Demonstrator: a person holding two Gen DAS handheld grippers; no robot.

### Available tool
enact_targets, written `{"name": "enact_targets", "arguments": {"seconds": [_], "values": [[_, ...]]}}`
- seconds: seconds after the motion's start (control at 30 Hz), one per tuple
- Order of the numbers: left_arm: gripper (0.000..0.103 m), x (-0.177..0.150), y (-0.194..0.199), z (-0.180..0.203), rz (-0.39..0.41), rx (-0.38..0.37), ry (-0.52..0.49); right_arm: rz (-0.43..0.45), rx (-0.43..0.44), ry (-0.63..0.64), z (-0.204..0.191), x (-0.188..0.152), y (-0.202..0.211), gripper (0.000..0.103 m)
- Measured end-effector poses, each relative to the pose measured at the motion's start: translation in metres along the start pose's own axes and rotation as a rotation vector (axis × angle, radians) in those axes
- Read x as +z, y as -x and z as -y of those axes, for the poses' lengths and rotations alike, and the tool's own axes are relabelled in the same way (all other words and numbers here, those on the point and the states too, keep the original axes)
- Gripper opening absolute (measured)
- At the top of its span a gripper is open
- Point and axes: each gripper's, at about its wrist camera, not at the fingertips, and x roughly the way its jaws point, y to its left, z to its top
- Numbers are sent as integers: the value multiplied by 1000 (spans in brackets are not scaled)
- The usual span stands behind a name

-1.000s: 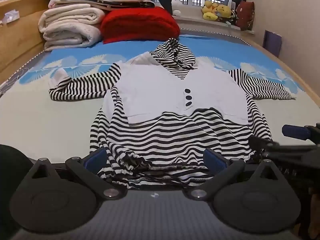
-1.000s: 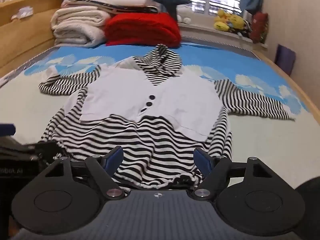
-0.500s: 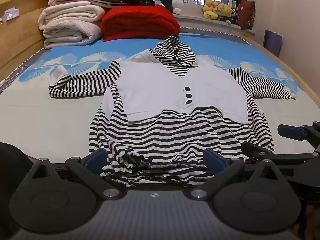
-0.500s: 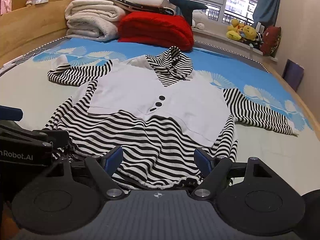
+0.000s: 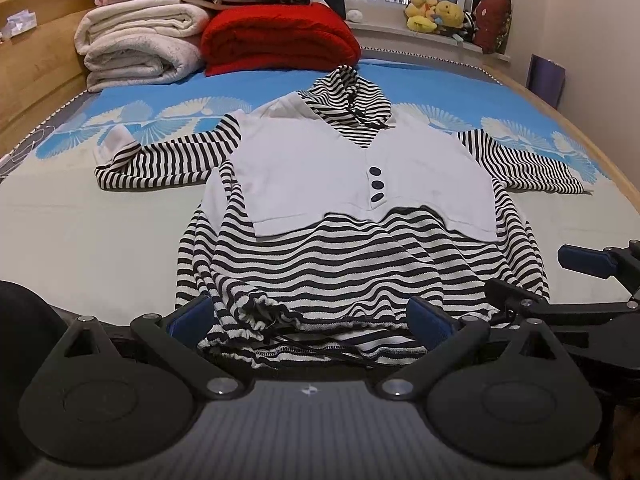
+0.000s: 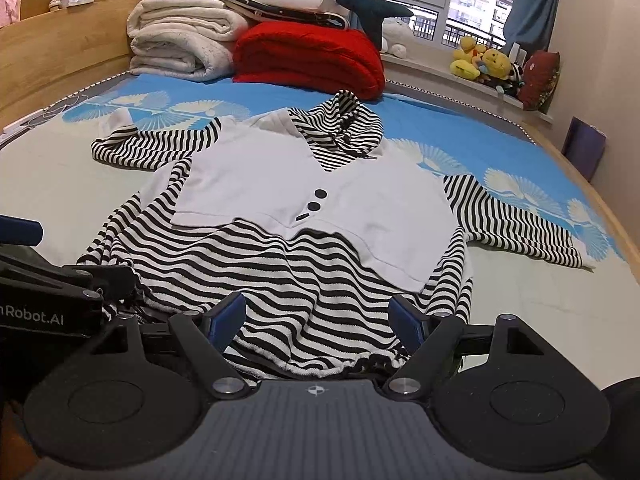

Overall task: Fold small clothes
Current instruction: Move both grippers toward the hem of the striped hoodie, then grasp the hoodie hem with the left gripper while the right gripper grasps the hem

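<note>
Almost nothing has changed over the last second: your left gripper (image 5: 310,320) and right gripper (image 6: 316,318) sit where they were, both spread wide at the bottom of their frames with the hem between the fingers, unpinched. The striped top (image 5: 360,216) lies flat mid-frame on the bed (image 5: 80,240), sleeves out, so no fold has started.

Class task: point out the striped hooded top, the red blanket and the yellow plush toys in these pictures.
striped hooded top (image 5: 352,264): left wrist view, on its striped lower front.
red blanket (image 5: 280,38): left wrist view, on its folded top.
yellow plush toys (image 6: 482,62): right wrist view, on the middle toy.
</note>
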Motion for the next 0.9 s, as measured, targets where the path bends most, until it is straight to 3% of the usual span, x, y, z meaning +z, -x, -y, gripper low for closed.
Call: {"name": "enact_targets", "arguments": {"seconds": [0.9], "values": [[102, -1, -2, 1, -10, 2, -1, -4, -6, 5, 0, 1, 0, 80]]}}
